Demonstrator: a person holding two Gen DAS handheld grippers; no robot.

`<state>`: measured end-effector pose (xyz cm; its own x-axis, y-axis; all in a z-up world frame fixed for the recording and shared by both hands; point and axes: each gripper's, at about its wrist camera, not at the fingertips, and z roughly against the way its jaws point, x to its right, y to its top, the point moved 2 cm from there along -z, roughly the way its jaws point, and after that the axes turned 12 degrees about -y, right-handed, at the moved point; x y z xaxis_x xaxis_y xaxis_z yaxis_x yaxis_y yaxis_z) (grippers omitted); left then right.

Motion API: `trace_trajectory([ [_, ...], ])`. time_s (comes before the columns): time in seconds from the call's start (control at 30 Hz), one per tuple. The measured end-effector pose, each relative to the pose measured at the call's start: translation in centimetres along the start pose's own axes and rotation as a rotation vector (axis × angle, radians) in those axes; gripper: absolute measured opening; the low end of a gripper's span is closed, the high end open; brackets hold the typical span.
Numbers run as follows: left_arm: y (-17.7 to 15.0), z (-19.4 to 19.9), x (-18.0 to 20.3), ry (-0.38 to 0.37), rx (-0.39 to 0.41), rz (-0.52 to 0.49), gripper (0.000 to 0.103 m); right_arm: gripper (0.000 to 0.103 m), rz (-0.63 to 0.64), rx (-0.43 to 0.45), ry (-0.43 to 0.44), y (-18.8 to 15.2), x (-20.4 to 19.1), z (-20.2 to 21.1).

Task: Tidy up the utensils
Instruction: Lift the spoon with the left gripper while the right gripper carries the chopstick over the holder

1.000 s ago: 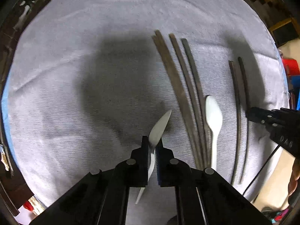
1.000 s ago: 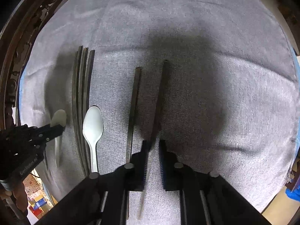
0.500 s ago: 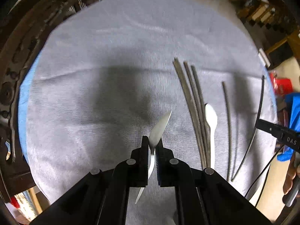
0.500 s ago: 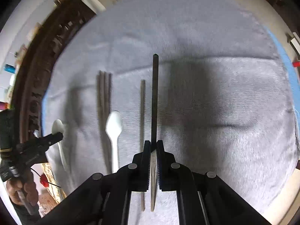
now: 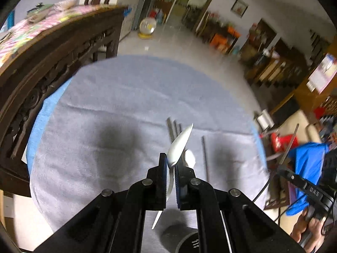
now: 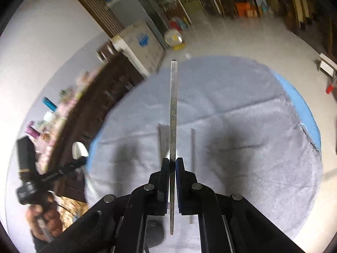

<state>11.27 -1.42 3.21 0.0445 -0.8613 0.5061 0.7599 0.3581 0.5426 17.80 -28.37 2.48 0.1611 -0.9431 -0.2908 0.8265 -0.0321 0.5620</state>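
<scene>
My left gripper is shut on a white plastic spoon, held above the grey cloth with its bowl pointing forward. My right gripper is shut on a long dark chopstick that sticks straight ahead over the cloth. On the cloth lie a bundle of dark chopsticks, a single chopstick and a second white spoon, partly hidden behind my left fingers. In the left wrist view the right gripper shows at the right edge with its chopstick.
Dark carved wooden furniture stands along the cloth's left side. A blue table edge shows beyond the cloth. A person's hand holds the left gripper's handle. A round dark object sits at the near edge. Open floor lies beyond.
Both grippers have risen and tipped upward, lifting the white spoon and the chopstick clear of the cloth. The room beyond the table has come into view.
</scene>
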Motion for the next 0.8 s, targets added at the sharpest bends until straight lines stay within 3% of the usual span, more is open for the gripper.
trace_trajectory([
  [0.23, -2.8, 2.5, 1.9, -0.105, 0.126, -0.019, 0.007, 0.007, 0.025, 0.158, 0.101, -2.8, -4.0, 5.6],
  [0.43, -5.0, 2.2, 3.2, -0.128, 0.178, -0.072, 0.007, 0.007, 0.086, 0.23, 0.091, -6.2, -7.4, 6.2],
  [0.8, -8.3, 0.0, 2.6, -0.136, 0.154, -0.087, 0.007, 0.007, 0.163, 0.211, 0.035, -10.6, -9.4, 3.2],
])
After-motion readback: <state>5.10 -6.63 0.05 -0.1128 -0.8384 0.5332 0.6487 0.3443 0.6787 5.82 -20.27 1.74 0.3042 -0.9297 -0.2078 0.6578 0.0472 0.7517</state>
